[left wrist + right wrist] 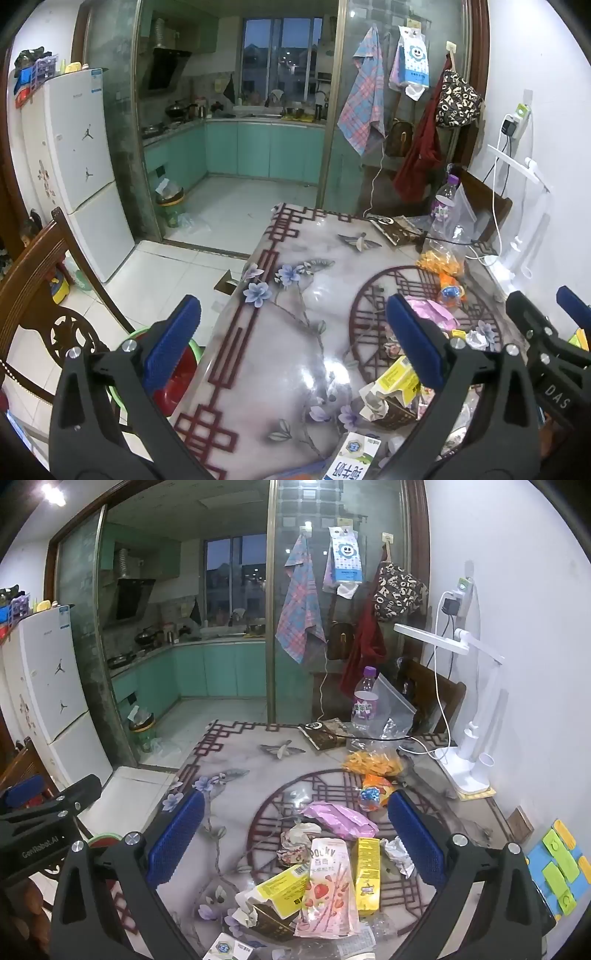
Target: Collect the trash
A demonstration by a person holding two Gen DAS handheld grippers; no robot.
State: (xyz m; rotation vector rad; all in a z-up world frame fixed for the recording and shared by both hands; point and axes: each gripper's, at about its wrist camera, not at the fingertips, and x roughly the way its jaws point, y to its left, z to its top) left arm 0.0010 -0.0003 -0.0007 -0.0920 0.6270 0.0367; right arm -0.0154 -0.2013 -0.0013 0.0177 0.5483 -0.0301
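Grippers hover above the table (229, 760), both with jaws spread wide and nothing between the pads. Under the right gripper (295, 834) lies the trash: a Pocky packet (327, 886), a yellow carton (367, 875), a flattened yellow box (282, 888), a pink wrapper (340, 821) and crumpled paper (295, 840). The left gripper (293, 345) hangs over the table's left edge. Farther back stand a plastic bottle (364, 698) and a white desk lamp (469, 716).
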